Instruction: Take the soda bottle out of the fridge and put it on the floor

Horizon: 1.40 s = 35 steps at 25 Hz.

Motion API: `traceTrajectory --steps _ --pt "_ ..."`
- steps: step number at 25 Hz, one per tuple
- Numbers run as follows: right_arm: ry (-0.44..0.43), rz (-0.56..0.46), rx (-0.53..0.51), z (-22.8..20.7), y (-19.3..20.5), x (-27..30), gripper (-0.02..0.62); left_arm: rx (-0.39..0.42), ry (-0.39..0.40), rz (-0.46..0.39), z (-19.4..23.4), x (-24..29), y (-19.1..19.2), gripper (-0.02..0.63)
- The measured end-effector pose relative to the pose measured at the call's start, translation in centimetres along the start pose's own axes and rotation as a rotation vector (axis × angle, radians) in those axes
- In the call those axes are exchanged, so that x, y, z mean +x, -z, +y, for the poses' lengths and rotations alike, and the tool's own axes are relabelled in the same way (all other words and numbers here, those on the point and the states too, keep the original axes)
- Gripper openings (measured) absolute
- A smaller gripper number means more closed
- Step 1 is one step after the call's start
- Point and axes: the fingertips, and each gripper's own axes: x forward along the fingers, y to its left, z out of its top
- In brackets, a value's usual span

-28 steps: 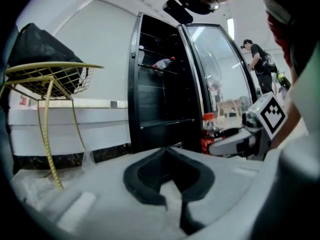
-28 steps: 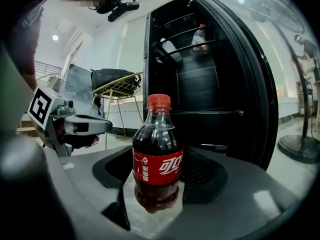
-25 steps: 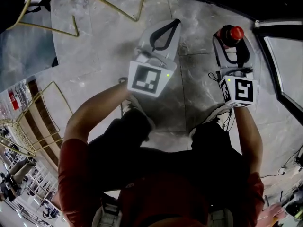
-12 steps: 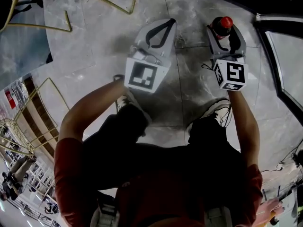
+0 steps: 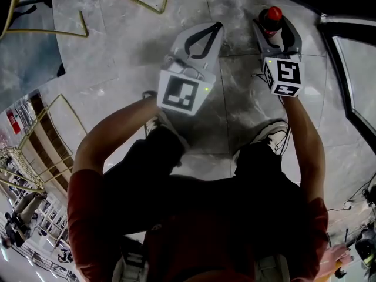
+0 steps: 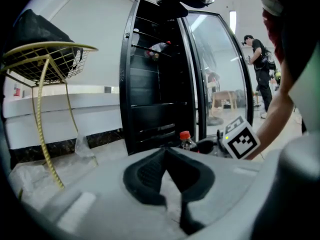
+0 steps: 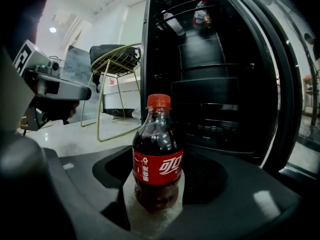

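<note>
Since a second ago my right gripper (image 5: pixel 277 33) has sunk toward the floor (image 5: pixel 117 63) and slid up the head view, carrying the soda bottle (image 5: pixel 271 15) with it, and my left gripper (image 5: pixel 211 31) has dipped a little as well. My right jaws are clamped on the soda bottle. In the right gripper view their dark pads press its sides at and below the red label, and it stands upright between them with its red cap on top. Pale speckled floor shows just under its base, but I cannot tell whether the base touches it. My left jaws are closed on nothing, their tips meeting ahead of a teardrop gap. Over them, in the left gripper view, the bottle's cap and my right gripper's marker cube (image 6: pixel 241 140) show low at the right. Beyond the soda bottle stands the black fridge (image 7: pixel 215 84), open, its shelves dark, with two small bottles (image 7: pixel 201 13) lying on an upper shelf. Its glass door (image 6: pixel 220 69) swings out at the fridge's right. A gold wire chair (image 7: pixel 116 59) stands left of the fridge. From above, my two grippers sit side by side and apart, ahead of my shoes (image 5: pixel 275 133). A person (image 6: pixel 260 54) stands far off beyond the door.
</note>
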Motion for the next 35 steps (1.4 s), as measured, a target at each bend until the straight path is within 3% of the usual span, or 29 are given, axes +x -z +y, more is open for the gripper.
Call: traceTrajectory --steps 35 --pt "0.008 0.004 -0.027 0.5 2.8 -1.7 0.299 -0.003 0.036 0.036 -1.4 0.4 1.6 -0.003"
